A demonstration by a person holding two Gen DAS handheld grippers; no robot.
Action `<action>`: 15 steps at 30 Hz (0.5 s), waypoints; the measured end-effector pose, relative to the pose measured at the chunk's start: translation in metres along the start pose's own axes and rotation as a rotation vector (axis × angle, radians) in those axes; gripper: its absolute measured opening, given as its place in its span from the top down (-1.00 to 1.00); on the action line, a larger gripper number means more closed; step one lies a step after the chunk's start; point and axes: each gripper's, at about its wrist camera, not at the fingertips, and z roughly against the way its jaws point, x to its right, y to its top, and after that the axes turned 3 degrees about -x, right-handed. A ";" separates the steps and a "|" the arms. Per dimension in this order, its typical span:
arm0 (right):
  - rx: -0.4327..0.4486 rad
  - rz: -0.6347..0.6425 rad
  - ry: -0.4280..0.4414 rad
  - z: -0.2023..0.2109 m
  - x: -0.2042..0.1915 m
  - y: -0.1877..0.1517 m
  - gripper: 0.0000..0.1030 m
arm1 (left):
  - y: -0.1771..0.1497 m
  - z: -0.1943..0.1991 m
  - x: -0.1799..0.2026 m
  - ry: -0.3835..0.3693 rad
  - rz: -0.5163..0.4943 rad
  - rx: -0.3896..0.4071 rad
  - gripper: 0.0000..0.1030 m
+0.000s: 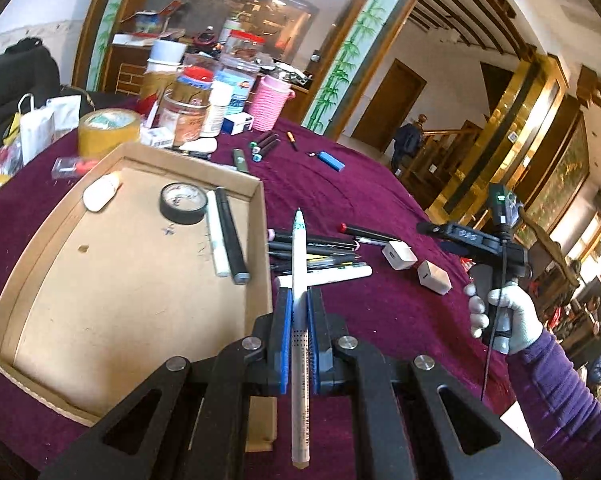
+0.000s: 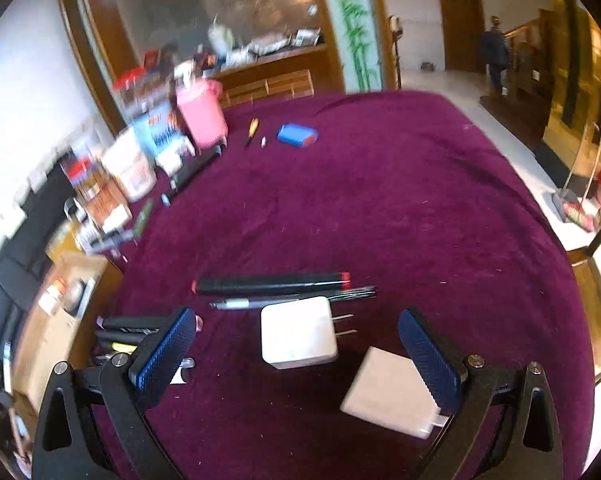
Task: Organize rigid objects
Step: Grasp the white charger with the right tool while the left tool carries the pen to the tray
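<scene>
Left gripper point(image 1: 299, 312) pads are clamped on a white pen point(image 1: 299, 300), held above the tablecloth point(image 1: 380, 200) just beside the cardboard tray point(image 1: 132, 280). Right gripper point(image 2: 296, 356) fingers stand wide apart over a white charger point(image 2: 296, 336). Risk: the long pen overhangs both ways, so it may pivot or strike the tray wall

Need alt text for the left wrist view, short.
The left gripper is shut on a long white pen above a maroon tablecloth, beside a shallow cardboard tray holding a black tape roll and two markers. A gloved hand holds the right gripper at right.
</scene>
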 end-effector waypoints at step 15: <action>-0.155 0.083 -0.168 -0.054 -0.017 -0.008 -0.37 | 0.001 0.009 -0.050 0.049 0.094 0.005 0.86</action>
